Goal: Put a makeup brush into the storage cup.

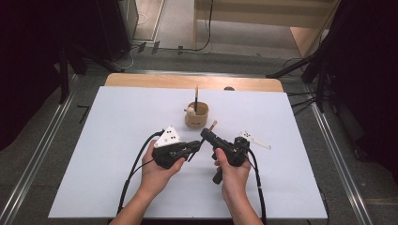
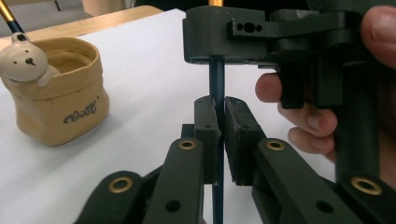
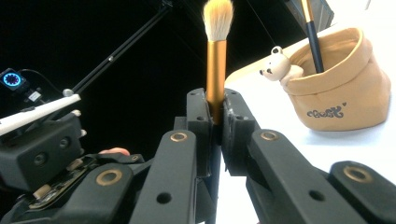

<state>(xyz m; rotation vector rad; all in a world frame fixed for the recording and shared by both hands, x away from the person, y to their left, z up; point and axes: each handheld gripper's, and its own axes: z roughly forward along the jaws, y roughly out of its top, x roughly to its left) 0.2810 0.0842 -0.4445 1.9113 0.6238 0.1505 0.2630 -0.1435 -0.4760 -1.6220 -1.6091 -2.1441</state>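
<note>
Brush (image 3: pixel 216 70) was mid hand-over above table (image 1: pixel 117 154), near pouch (image 1: pixel 196 117). Right gripper (image 3: pixel 215 119) jaws clamped on gold ferrule; left gripper (image 2: pixel 220 135) jaws nearly closed round dark handle, contact unclear. Next, prob.: left lets go, right drops brush in pouch beside other brush (image 1: pixel 195 96).

I see a worktop (image 1: pixel 117 154) covered by a white sheet, with a strip of bare wood (image 1: pixel 187 80) showing along its far edge. Standing directly on the white surface, a little beyond the middle, is a tan pouch-shaped pot (image 1: pixel 196 117) with a small bear figure (image 1: pixel 190 111) on its rim. A small dark round thing (image 1: pixel 229 88) sits at the far edge; I cannot tell what it is.
</note>
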